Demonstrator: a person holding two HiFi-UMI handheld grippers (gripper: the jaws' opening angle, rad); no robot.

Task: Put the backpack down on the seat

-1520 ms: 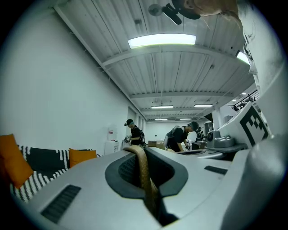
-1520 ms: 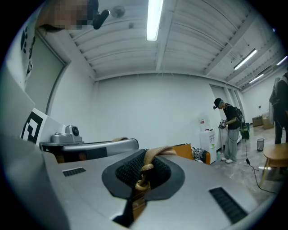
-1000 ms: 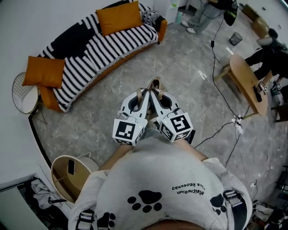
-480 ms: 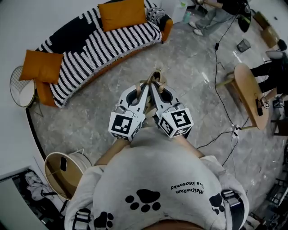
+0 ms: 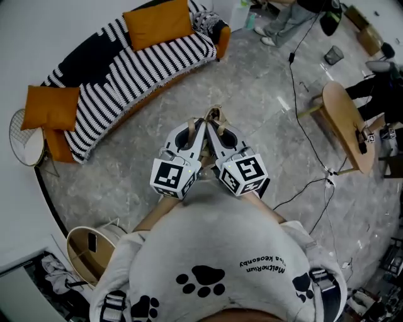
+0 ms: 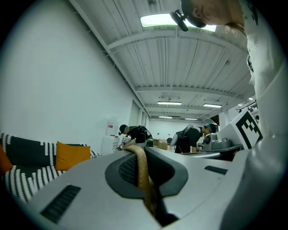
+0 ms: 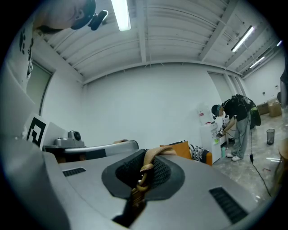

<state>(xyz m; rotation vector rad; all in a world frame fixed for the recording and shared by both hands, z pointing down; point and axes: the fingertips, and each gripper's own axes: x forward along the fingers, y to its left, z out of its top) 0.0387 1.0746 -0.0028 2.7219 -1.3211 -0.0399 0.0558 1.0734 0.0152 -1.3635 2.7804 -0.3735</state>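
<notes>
Both grippers are held side by side in front of the person's chest, tips pointing away over the floor. A tan backpack strap (image 5: 216,114) loops out past their tips. My left gripper (image 5: 200,129) is shut on this strap (image 6: 141,170), which runs down between its jaws. My right gripper (image 5: 215,127) is shut on the strap (image 7: 157,153) too, with a brass ring (image 7: 143,172) showing in its jaws. The backpack's body is hidden below the grippers. The seat, a black-and-white striped sofa (image 5: 132,69) with orange cushions (image 5: 156,22), stands apart at the upper left.
A round wooden table (image 5: 343,126) stands at the right, with cables (image 5: 301,119) trailing over the grey stone floor. A wire side table (image 5: 24,135) and a round basket (image 5: 94,246) sit at the left. People (image 5: 283,19) stand at the far end near a bin (image 5: 333,55).
Both grippers stay shut on the strap and pressed together. The head view has shifted a little, so the sofa and the table sit slightly differently in it.
</notes>
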